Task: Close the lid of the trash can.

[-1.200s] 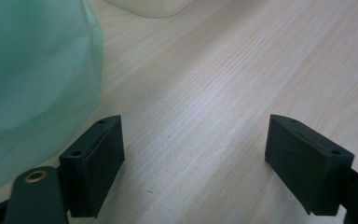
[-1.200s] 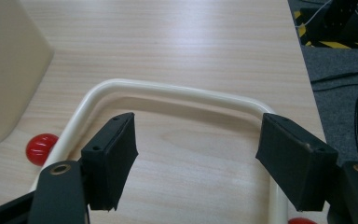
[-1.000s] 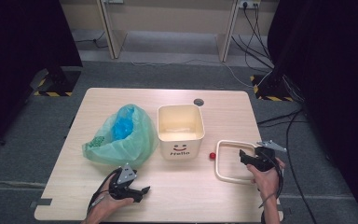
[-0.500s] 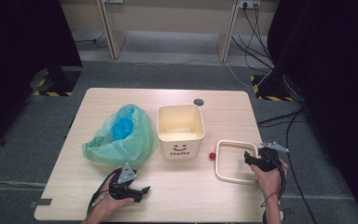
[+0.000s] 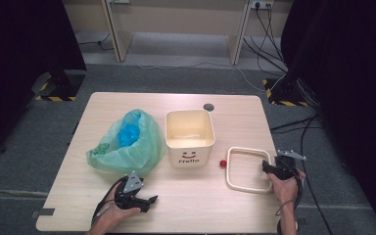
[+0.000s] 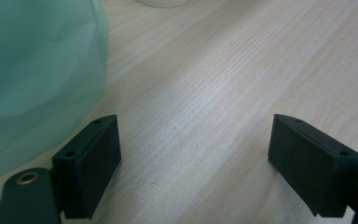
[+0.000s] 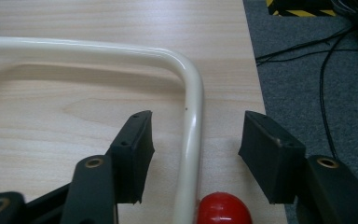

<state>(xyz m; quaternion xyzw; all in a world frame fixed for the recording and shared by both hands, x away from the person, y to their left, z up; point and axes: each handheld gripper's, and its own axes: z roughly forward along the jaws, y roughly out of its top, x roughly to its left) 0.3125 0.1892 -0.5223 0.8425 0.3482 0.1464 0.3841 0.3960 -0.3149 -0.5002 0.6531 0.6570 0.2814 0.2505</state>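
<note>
- High view: the worktop carries a green bag at left, a cream bin in the middle, and a cream frame at right.
- The frame is a flat rounded-rectangle ring lying on the worktop near its right edge, well apart from the bag.
- A small red ball sits between the bin and the frame, just beside the frame's left rail.
- The right hand-held gripper is at the frame's right rail, held by a hand that comes in from below.
- Right gripper view: the 2 jaws straddle one rail of the frame, 1 on each side, with a clear gap between each pad and the rail, so nothing is clamped yet.
- Those jaws have just been closing in on the rail and now stand about half apart.
- The ball shows at the bottom of that view, touching or just beside the same rail; I cannot tell which.
- The left hand-held gripper lies low over the worktop near its front edge, just below the bag.
- Left gripper view: its jaws stand wide apart over bare wood with nothing between them, and the bag is just beside the left jaw.
</note>
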